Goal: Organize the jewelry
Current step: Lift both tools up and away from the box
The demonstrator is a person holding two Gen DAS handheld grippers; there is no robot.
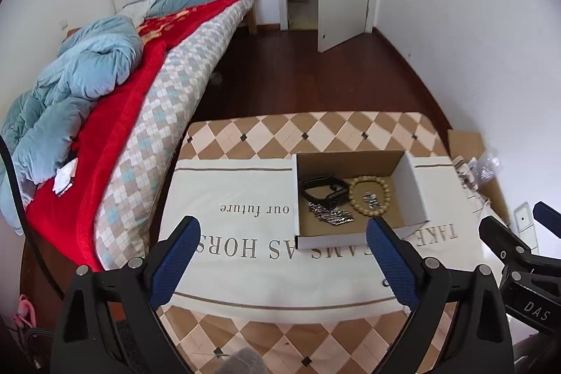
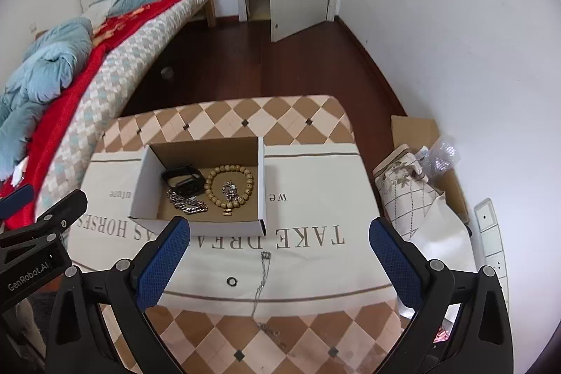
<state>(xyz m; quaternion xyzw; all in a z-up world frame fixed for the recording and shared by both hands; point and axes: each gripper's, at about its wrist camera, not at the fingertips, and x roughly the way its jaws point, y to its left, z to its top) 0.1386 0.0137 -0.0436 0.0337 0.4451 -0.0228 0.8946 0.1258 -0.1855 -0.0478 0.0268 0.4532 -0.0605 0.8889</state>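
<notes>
Both hand-held grippers, left (image 1: 282,263) and right (image 2: 278,263), wide and empty above the jewelry box (image 2: 261,177)

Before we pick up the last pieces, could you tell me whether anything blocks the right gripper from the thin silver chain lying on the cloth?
Nothing visible does: the thin silver chain lies on bare cloth below the open right gripper.

Watch (image 1: 324,192), bead bracelet (image 1: 370,196) and chain (image 1: 331,216) lie in box (image 1: 412,190).

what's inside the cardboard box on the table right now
In the cardboard box: a black watch, a wooden bead bracelet, a silver chain and a small silver piece. Anything beneath them is hidden.
</notes>
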